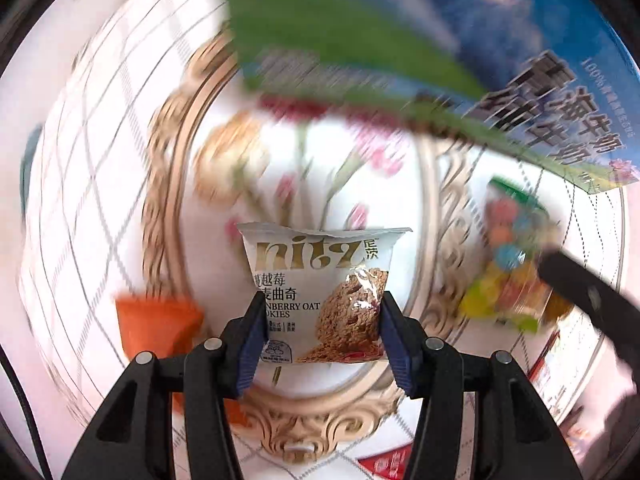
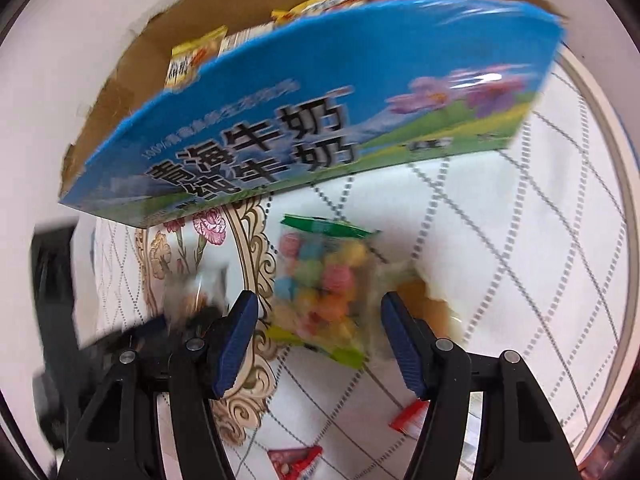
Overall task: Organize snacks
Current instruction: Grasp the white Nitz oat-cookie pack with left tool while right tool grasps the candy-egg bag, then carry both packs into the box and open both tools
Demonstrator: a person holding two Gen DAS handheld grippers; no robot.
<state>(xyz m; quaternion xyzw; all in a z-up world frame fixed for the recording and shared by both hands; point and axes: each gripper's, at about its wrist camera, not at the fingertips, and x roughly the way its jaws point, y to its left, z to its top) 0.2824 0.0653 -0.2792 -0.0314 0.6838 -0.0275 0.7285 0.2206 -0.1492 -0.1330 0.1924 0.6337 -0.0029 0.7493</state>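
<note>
My left gripper [image 1: 322,304] is shut on a white cranberry oat cookie packet [image 1: 320,272]; both blue pads press on its sides and it stands upright over the flowered medallion [image 1: 304,168] of the tablecloth. A clear bag of coloured candies [image 2: 320,280] with a green top lies on the cloth. My right gripper [image 2: 320,304] hovers open above it, the blue fingers [image 2: 240,328] on either side and apart from it. In the left wrist view that candy bag [image 1: 504,264] lies to the right. The blue milk carton box [image 2: 320,100] stands behind, holding yellow and orange snack packets [image 2: 196,56].
A white quilted tablecloth [image 2: 500,240] covers the table. An orange packet [image 1: 156,328] lies left of my left gripper. Small red packets [image 2: 294,462] [image 2: 408,420] lie near the front. The box's blue wall [image 1: 520,40] rises close behind both grippers.
</note>
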